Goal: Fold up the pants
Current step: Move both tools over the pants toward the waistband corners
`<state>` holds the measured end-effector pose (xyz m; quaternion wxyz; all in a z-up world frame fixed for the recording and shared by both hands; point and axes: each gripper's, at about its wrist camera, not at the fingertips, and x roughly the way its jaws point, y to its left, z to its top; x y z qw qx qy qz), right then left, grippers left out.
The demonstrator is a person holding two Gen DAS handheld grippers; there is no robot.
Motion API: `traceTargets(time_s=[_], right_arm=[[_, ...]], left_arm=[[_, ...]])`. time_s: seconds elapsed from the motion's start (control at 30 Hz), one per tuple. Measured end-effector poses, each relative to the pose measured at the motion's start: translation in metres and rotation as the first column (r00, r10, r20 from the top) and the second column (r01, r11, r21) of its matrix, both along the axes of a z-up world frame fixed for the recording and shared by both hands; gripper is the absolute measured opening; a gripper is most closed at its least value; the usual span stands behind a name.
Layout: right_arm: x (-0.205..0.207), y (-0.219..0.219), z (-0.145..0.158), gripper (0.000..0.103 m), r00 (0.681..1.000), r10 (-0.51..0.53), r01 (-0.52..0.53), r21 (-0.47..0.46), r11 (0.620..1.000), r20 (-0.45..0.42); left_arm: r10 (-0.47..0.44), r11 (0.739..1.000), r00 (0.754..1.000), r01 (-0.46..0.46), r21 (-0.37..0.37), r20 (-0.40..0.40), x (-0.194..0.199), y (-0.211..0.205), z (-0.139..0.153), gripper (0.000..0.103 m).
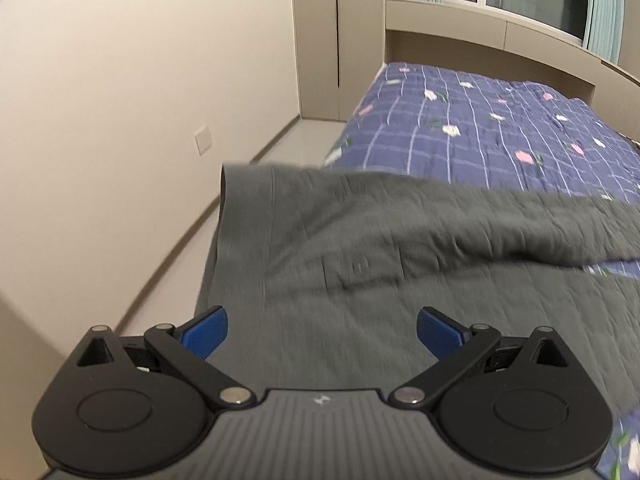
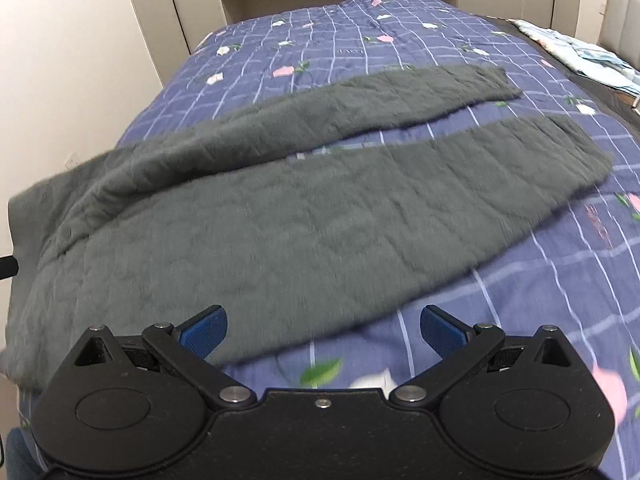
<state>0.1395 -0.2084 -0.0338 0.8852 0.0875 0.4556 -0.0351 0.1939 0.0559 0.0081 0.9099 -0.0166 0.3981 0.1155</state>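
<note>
Dark grey pants lie spread flat on a bed, waist at the left edge and both legs reaching right, with a strip of bedspread showing between the legs. In the left wrist view the waist end fills the middle. My left gripper is open and empty, just above the waist part. My right gripper is open and empty, over the near edge of the near leg.
The bed has a blue checked bedspread with flowers. A cream wall and a strip of floor run along the bed's left side. Folded light cloth lies at the far right. Cabinets stand beyond the bed.
</note>
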Motion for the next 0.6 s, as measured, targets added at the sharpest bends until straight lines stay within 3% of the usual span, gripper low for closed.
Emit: traceTargets(time_s=[0.33, 0.5, 0.6], right_arm=[[0.083, 0.001, 0.020, 0.103, 0.994, 0.093, -0.088, -0.082, 0.993, 0.062], [0.127, 0.006, 0.020, 0.103, 0.986, 0.152, -0.144, -0.110, 0.983, 0.071], [0.154, 0.012, 0.019, 0.103, 0.979, 0.189, -0.178, -0.135, 0.975, 0.071]], left_arm=[[-0.008, 0.998, 0.999, 0.006, 0.055, 0.035, 0.086, 0.019, 0.005, 0.103], [-0.060, 0.990, 0.997, 0.054, 0.128, 0.040, 0.122, 0.024, 0.002, 0.103], [-0.083, 0.988, 0.996, 0.079, 0.134, 0.024, 0.143, 0.028, -0.001, 0.103]])
